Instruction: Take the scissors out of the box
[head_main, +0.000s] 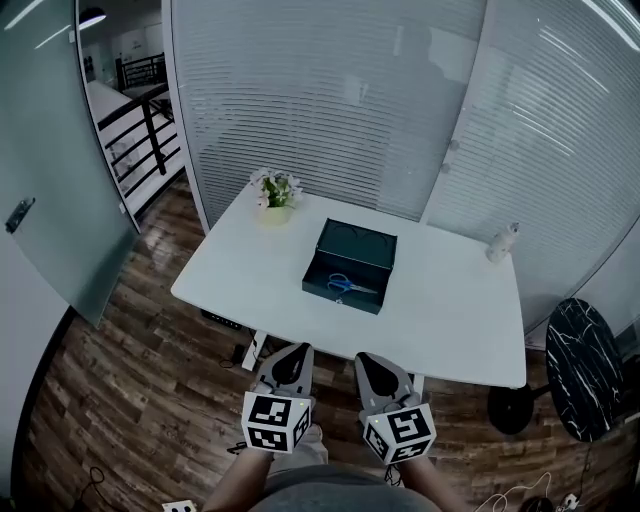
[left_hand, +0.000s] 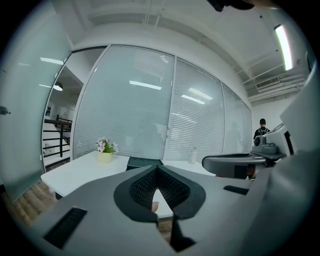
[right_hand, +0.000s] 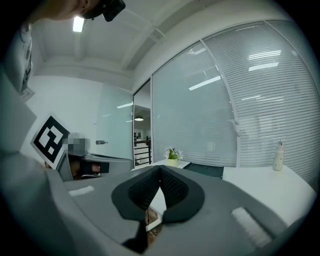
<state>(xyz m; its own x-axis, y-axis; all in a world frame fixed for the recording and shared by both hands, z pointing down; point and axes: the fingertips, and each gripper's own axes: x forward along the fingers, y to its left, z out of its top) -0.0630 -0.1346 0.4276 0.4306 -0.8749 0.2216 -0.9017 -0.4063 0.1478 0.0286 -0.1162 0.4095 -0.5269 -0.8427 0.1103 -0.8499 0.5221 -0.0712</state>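
The left gripper (head_main: 291, 352) and the right gripper (head_main: 374, 360) hover side by side, each with its jaws pressed together on nothing; the scissors (head_main: 350, 286) lie inside the open dark box (head_main: 358, 245) on the white table (head_main: 450, 320), well ahead of both pairs of fingertips.

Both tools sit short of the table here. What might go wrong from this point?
The left tool and right tool are both shut; reaching in without opening would only push the scissors. They lie flat on the floor of the box, probably awkward to pinch. A tool may bump the open lid and slide the box on the table.
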